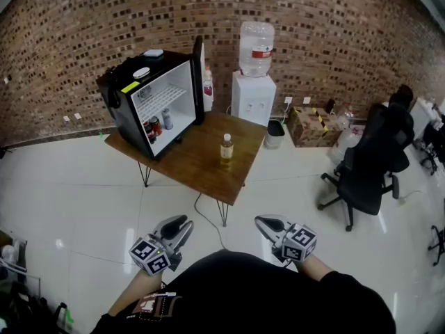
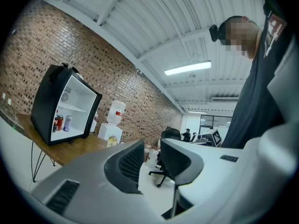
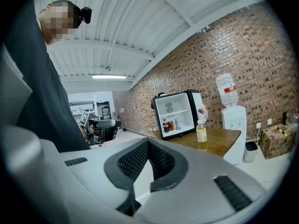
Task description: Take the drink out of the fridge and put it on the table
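Holding left gripper (image 1: 185,223) jaws apart, empty, right gripper (image 1: 260,220) jaws together; drink (image 1: 227,147) upright on far bench (image 1: 200,164).

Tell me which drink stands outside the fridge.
The clear plastic bottle of yellow drink, alone on the brown wooden table; the cans sit inside the open black fridge.

Bottle (image 1: 227,148) on table (image 1: 201,169) before open fridge (image 1: 132,96)
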{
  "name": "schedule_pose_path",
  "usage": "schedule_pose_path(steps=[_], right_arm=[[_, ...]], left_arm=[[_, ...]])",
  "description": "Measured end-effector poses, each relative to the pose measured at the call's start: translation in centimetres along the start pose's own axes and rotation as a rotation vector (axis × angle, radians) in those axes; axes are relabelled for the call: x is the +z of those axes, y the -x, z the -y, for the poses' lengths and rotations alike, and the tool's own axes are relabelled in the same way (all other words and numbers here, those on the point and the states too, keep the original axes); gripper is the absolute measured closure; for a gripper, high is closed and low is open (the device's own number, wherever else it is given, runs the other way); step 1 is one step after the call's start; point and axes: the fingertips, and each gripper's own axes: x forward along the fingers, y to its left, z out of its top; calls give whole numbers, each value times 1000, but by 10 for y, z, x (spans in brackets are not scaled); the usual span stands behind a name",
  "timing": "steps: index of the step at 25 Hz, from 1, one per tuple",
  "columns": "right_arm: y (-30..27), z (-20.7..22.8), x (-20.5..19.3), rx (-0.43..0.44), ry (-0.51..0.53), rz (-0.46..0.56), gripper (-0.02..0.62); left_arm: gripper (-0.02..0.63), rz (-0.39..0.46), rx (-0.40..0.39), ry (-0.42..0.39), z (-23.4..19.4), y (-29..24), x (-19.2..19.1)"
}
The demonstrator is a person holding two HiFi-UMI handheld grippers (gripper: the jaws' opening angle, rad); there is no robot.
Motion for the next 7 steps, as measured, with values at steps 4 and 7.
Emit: schedule_pose_path(steps=[4,7], right_arm=[[1,-2,-1,5,-11,7,606],[2,-2,-2,7,-12,9,606]], left_arm=[[503,3,4,0,1,2,0],[503,1,7,0,2,3,-1]])
